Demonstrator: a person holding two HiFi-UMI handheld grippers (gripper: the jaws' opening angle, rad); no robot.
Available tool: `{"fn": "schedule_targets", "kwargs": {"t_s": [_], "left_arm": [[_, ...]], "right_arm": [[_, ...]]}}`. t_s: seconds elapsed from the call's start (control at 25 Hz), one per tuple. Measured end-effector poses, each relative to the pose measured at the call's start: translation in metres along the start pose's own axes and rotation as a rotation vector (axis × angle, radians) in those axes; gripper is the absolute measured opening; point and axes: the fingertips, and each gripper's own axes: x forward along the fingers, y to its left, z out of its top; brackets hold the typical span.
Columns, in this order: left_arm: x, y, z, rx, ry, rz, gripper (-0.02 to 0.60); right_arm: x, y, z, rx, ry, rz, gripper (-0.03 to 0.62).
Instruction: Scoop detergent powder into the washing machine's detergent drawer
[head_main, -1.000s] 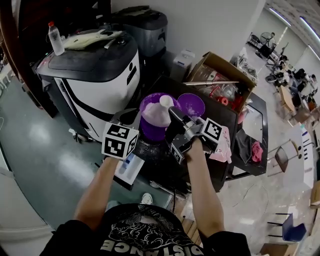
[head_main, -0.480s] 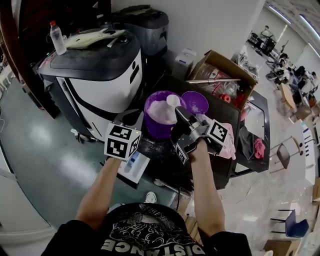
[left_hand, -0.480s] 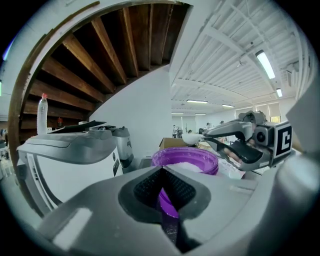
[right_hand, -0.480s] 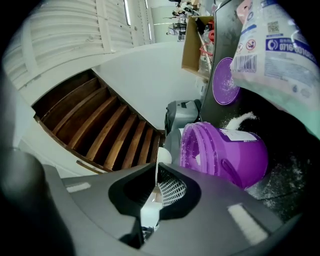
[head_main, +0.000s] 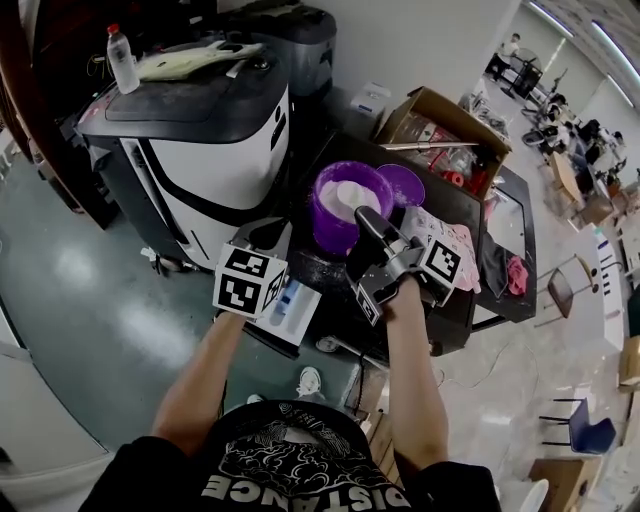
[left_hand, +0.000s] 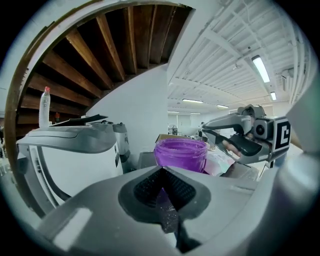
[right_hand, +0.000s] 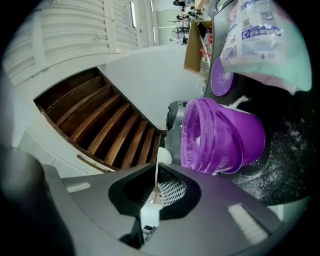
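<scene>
Scoop (right_hand: 149, 214) seemingly deeper in tub (head_main: 335, 228)

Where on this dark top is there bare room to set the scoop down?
Bare: the powder-dusted strip between purple tub and drawer; the glossy panel right of the bag. Crowded: around tub, lid and the right gripper holding the scoop.

Under me a glossy grey-green floor (head_main: 70, 300) lies at my left, a paler stretch (head_main: 500, 390) at my right, where a blue chair (head_main: 583, 437) stands. Ahead rises a white wall (head_main: 430, 40), with the brown wooden underside of a staircase (left_hand: 95, 55) beside it and strip lights (left_hand: 261, 69) on the ribbed white ceiling (left_hand: 225, 45)
</scene>
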Motion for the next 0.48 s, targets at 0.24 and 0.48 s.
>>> {"fn": "schedule_targets", "kwargs": {"t_s": [0.24, 0.48], "left_arm": [[-0.024, 0.009, -0.012, -0.009, 0.001, -0.018, 0.001], [-0.045, 0.022, -0.034, -0.027, 0.015, -0.025, 0.000]], "right_arm": [[-0.001, 0.001, -0.037, -0.027, 0.021, 0.000, 0.037], [-0.002, -0.016, -0.071, -0.020, 0.026, -0.021, 0.037]]}}
